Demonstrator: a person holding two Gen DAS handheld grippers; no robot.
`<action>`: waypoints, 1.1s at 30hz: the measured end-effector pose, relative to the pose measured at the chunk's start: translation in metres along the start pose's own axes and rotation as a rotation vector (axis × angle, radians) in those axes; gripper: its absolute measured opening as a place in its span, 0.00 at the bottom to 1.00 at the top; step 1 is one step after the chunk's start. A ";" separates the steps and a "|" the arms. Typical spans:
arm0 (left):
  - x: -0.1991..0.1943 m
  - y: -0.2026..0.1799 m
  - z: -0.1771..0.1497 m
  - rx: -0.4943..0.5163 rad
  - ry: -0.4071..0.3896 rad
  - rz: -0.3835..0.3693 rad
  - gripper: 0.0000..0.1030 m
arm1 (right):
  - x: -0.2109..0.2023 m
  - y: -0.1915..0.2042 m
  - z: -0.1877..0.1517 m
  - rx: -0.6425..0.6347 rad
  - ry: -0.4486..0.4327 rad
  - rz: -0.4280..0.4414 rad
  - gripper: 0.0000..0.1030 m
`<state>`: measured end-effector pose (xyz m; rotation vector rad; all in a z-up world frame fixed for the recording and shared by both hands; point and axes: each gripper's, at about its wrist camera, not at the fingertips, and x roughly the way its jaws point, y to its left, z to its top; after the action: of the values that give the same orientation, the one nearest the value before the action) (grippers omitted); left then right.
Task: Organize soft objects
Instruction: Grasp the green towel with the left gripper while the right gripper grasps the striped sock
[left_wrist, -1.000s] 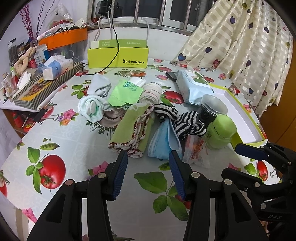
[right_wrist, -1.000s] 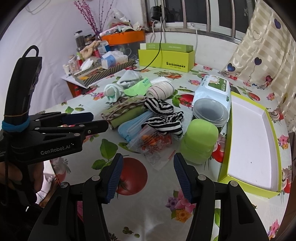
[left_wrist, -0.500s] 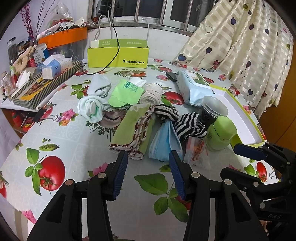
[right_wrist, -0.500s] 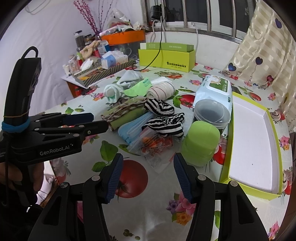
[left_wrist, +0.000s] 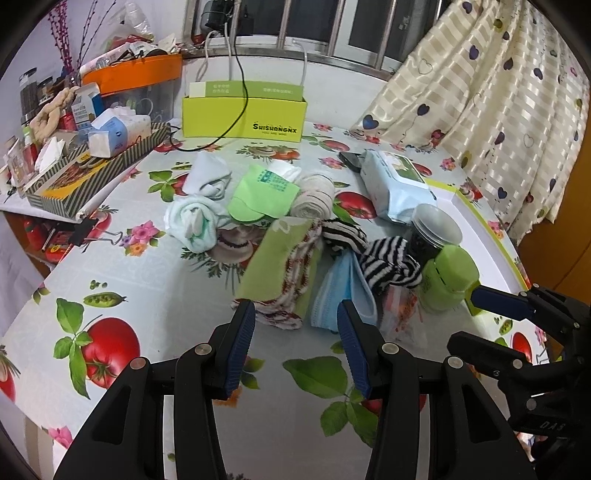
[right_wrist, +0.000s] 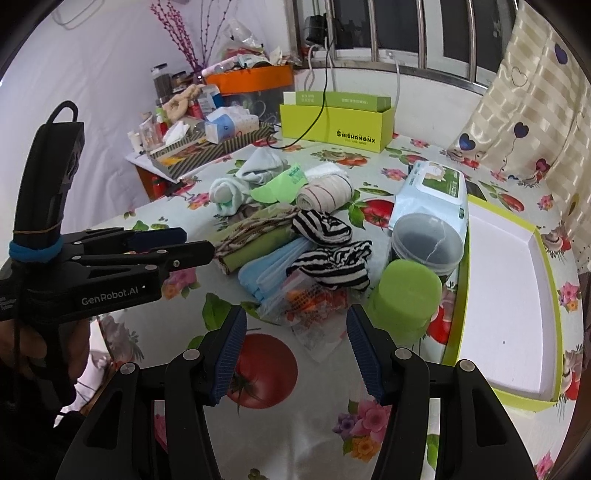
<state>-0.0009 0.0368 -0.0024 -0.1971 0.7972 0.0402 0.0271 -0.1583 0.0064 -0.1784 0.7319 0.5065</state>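
Note:
A heap of soft things lies mid-table: a folded green cloth (left_wrist: 280, 266), blue face masks (left_wrist: 341, 291), black-and-white striped socks (left_wrist: 384, 258), a beige rolled sock (left_wrist: 314, 199), white rolled socks (left_wrist: 192, 221) and a light green pouch (left_wrist: 262, 195). My left gripper (left_wrist: 293, 321) hovers open just short of the green cloth and the masks, nothing between its fingers. My right gripper (right_wrist: 295, 332) stands open over a clear plastic packet (right_wrist: 310, 299), near the striped socks (right_wrist: 332, 262). Each gripper shows from the side in the other's view.
An open white tray with a green rim (right_wrist: 506, 295) lies at the right. A green lidded jar (right_wrist: 406, 299), a dark clear-lidded jar (right_wrist: 428, 243) and a wipes pack (right_wrist: 432, 192) stand beside it. A yellow-green box (left_wrist: 243, 118) and a cluttered striped tray (left_wrist: 92, 166) sit at the back.

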 end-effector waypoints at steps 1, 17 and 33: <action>0.000 0.002 0.001 -0.004 -0.001 0.001 0.46 | 0.001 0.000 0.002 -0.002 -0.001 0.001 0.55; 0.035 0.019 0.026 0.016 0.041 -0.060 0.46 | 0.010 0.000 0.009 -0.010 0.005 0.008 0.55; 0.082 0.025 0.028 0.026 0.124 -0.098 0.46 | 0.024 -0.012 0.041 -0.025 0.007 -0.015 0.55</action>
<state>0.0736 0.0632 -0.0464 -0.2152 0.9099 -0.0754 0.0726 -0.1463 0.0196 -0.2088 0.7314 0.5014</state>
